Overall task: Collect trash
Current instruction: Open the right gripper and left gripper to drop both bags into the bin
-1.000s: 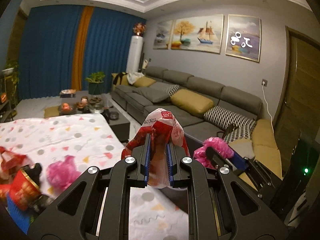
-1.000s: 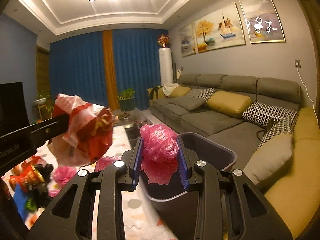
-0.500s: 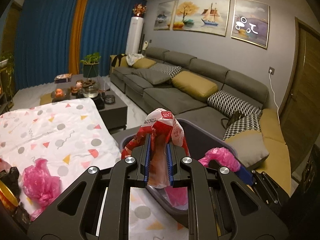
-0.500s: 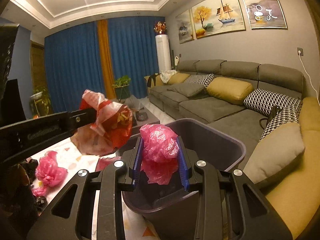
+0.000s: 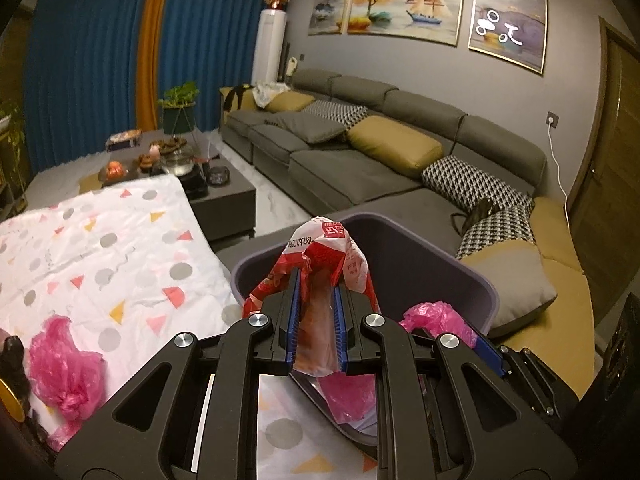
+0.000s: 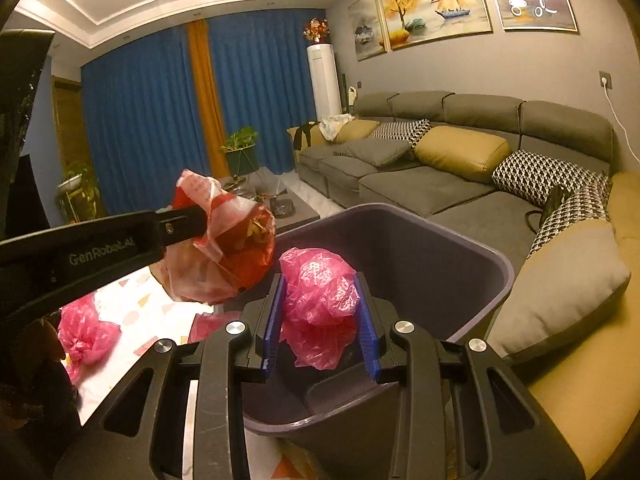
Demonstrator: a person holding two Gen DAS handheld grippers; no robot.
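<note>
My left gripper is shut on a crumpled red and white snack wrapper, held over the near rim of a dark purple bin. From the right wrist view the same wrapper hangs at the bin's left edge. My right gripper is shut on a crumpled pink plastic bag, held above the open bin. That pink bag shows at the right of the left wrist view. Another pink bag lies on the patterned tablecloth.
A grey sofa with mustard and houndstooth cushions runs along the right, close behind the bin. A dark coffee table with dishes stands beyond the cloth. Dark objects sit at the cloth's left edge.
Both grippers have moved forward and down with their loads, from beside the table to over the bin. The bin now fills more of both views.
</note>
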